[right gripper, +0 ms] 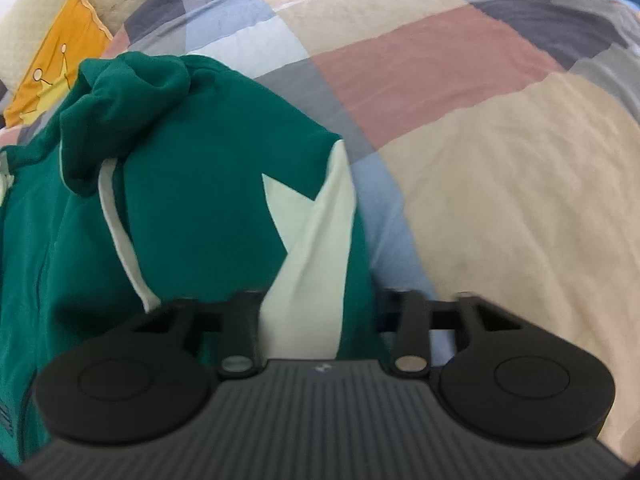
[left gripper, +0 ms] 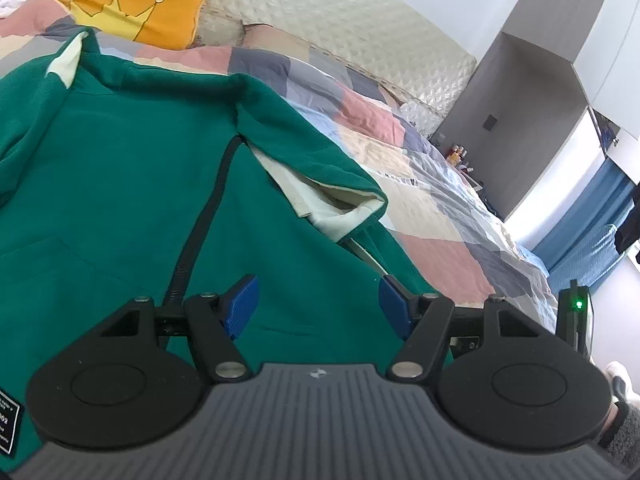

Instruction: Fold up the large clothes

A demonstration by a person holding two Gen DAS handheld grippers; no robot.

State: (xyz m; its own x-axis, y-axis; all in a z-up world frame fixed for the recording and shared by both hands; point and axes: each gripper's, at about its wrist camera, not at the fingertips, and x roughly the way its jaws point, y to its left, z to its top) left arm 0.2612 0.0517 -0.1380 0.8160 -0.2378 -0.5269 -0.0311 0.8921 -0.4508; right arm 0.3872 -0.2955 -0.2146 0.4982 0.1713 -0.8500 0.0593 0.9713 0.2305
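Count: one green zip hoodie [left gripper: 120,184]; one patchwork quilt [right gripper: 500,140] on the bed; one yellow crown cushion [left gripper: 136,8]; two hand-held grippers, left hand-held gripper [left gripper: 320,304], right hand-held gripper [right gripper: 320,320].

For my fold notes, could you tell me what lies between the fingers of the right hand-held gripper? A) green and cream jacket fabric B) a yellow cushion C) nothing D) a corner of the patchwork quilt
A: in the right wrist view, the right hand-held gripper has a fold of the green and cream zip-up jacket running between its fingers.
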